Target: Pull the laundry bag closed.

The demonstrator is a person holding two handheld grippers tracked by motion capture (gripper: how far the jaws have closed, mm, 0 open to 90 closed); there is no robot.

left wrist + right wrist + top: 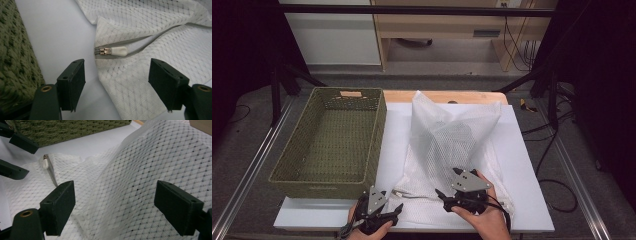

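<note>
Mesh laundry bag (pixel 452 145), white, spread on the table (pixel 522 165) just right of the green woven basket (pixel 332 145), far end puffed up. Grey zipper along the near edge, white pull tab (pixel 118 51) at its left end. Left tongs (pixel 384 212) off the bag's near-left corner, jaws open, nothing gripped, zipper pull ahead of the gap. Right tongs (pixel 447 187) over the bag's near part, jaws wide open, mesh between them but not pinched.

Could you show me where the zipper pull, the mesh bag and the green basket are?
zipper pull (pixel 119 51), left gripper view, its white tab.
mesh bag (pixel 452 132), high view, its raised middle.
green basket (pixel 289 172), high view, its left rim.
</note>
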